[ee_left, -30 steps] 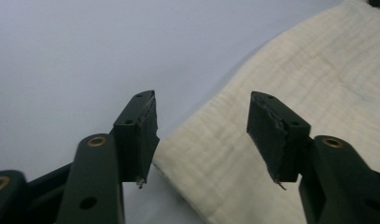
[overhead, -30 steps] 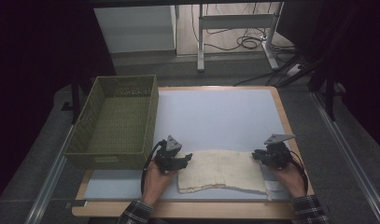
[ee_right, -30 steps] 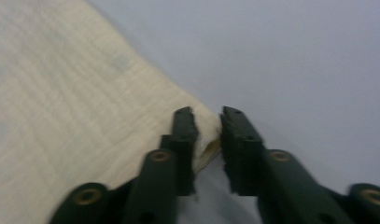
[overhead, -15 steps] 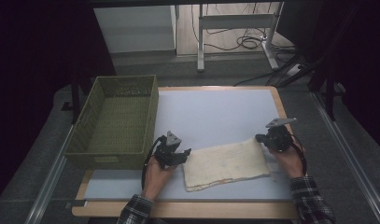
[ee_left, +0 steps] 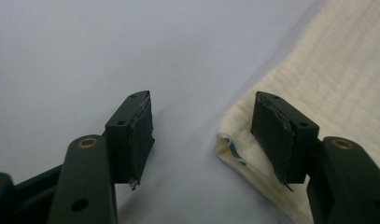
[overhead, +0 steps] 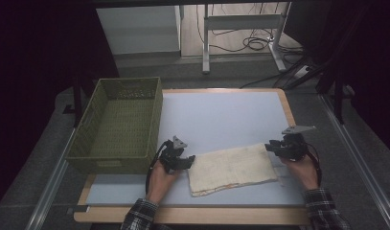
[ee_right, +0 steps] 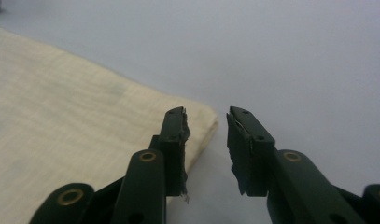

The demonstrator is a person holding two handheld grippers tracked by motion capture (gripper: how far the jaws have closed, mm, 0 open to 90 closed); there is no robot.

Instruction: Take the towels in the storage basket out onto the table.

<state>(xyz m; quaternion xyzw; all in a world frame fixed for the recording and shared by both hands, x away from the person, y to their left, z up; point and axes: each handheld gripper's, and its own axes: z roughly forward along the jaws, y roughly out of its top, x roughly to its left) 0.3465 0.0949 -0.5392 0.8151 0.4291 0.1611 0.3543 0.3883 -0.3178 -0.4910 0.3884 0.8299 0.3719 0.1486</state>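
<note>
Both grippers, left gripper (overhead: 189, 160) and right gripper (overhead: 270, 148), stand apart and empty at opposite ends of the folded cloth (overhead: 232, 168), whose long side runs between them, the right jaws having just been opening.

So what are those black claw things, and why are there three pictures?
The claws are grippers, tools with two black jaws that a person squeezes by hand. One picture looks down from above the table: you see the left gripper and the right gripper, each in a hand. The other two pictures come from little cameras riding on the grippers, looking along their jaws.

On the table lies a folded cream cloth, and a green basket stands at the left.

Nothing is held right now. The left gripper is open, with a cloth corner by one jaw. The right gripper has just been opening, and its jaws stand apart at a cloth corner with nothing pinched between them.
</note>
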